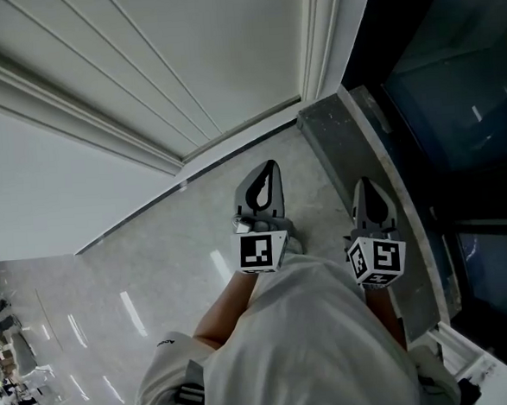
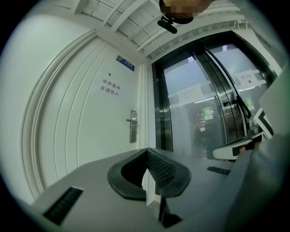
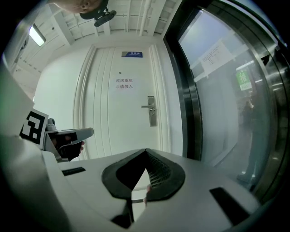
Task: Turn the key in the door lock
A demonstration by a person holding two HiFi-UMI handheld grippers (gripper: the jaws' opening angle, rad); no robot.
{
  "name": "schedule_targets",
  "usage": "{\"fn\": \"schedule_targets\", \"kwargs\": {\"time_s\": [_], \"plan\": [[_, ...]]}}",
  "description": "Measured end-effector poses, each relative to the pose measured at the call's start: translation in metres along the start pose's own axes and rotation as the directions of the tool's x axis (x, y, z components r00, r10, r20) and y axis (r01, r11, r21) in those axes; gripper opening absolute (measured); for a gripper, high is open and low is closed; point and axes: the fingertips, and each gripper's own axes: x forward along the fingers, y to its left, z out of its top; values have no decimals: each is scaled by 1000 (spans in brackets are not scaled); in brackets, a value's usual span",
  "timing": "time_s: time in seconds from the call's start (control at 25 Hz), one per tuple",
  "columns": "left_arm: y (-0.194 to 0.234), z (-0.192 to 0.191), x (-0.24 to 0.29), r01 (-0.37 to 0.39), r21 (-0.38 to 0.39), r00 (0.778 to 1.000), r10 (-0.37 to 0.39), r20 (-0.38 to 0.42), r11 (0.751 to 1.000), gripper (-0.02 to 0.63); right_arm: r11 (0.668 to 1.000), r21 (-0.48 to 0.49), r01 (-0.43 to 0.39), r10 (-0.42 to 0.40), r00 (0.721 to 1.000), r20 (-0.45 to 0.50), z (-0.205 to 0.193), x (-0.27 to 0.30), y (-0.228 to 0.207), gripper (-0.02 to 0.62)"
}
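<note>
A white panelled door (image 3: pixel 113 113) stands ahead, some way off. Its metal lock plate with a lever handle (image 3: pixel 152 110) sits on the door's right side and also shows in the left gripper view (image 2: pixel 132 126). No key can be made out at this distance. My left gripper (image 2: pixel 147 152) is shut with nothing between its tips. My right gripper (image 3: pixel 145 152) is shut too. In the head view both point towards the door, side by side above the floor, left gripper (image 1: pixel 271 165) and right gripper (image 1: pixel 364 183).
A dark-framed glass wall (image 3: pixel 217 90) with sliding glass doors (image 2: pixel 213 99) runs to the right of the door. A grey stone ledge (image 1: pixel 353 138) borders the pale marble floor (image 1: pixel 153 256). A small blue sign (image 3: pixel 131 54) hangs above printed text on the door.
</note>
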Motion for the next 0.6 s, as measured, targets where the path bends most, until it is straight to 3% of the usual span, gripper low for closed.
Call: {"fn": "schedule_targets", "kwargs": {"time_s": [0.24, 0.6], "plan": [[12, 9, 40, -3, -3, 1000, 3, 30, 1000, 8, 1000, -3, -9, 9, 1000, 4, 8, 41, -8, -4], [18, 7, 74, -40, 10, 999, 40, 9, 999, 8, 998, -27, -53, 53, 999, -8, 17, 80, -20, -4]]}}
